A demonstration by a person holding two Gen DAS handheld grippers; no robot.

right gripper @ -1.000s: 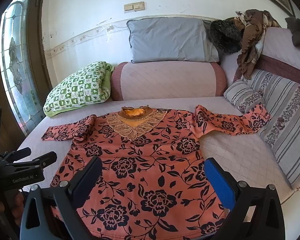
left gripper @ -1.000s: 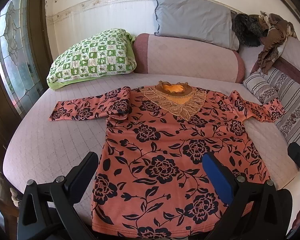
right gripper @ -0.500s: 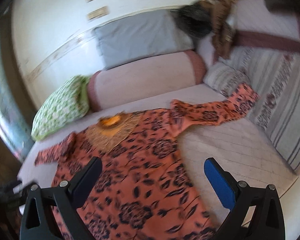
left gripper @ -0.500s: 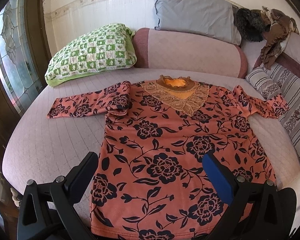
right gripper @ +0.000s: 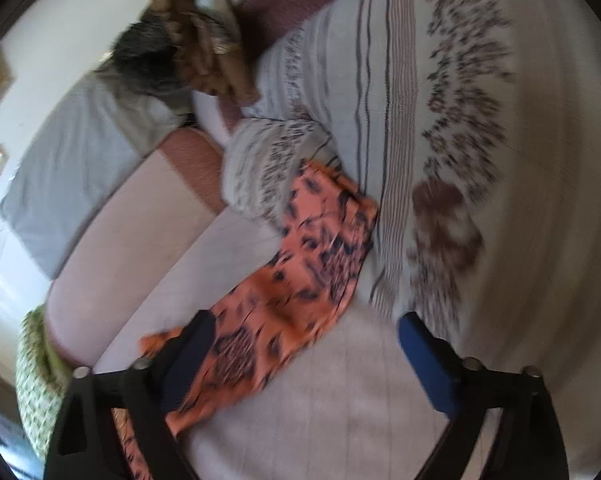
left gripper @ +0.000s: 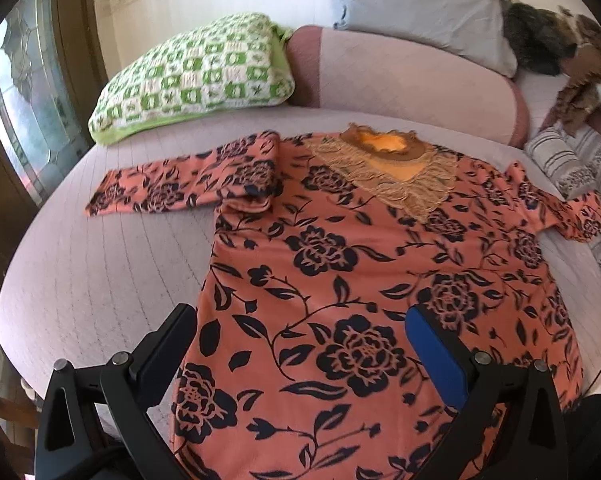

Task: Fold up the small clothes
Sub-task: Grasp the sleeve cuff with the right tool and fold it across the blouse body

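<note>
An orange floral top (left gripper: pixel 364 280) is lying flat and face up on the quilted pink bed (left gripper: pixel 100 280), its beige lace collar (left gripper: pixel 392 176) pointing toward the long pink bolster (left gripper: pixel 400 72) at the head. Taking the top as the landmark: the green-and-white checked pillow (left gripper: pixel 196 76) is sitting beyond its left sleeve (left gripper: pixel 180 184), the grey pillow (left gripper: pixel 420 4) is leaning on the wall above the bolster behind its collar, and the striped cushions (left gripper: pixel 568 160) are lying past its right sleeve (right gripper: pixel 304 256). The left sleeve is stretching straight out to the side, with a fold bunched up where it meets the shoulder.

The left gripper (left gripper: pixel 300 344) is hanging over the lower half of the top, near the hem, fingers spread wide and pinching nothing — the cloth is showing between them, lying flat underneath.

The right gripper (right gripper: pixel 300 344) is tilting over the right sleeve, and that view is blurred. Its jaws are closing but standing well apart; the black finger (right gripper: pixel 188 344) is overlapping the sleeve's near edge, while the blue finger (right gripper: pixel 424 356) is out over bare bedcover. Whether the black finger is touching the cloth I cannot tell — nothing is being pinched. The sleeve's cuff end is lying against the striped cushions.
</note>
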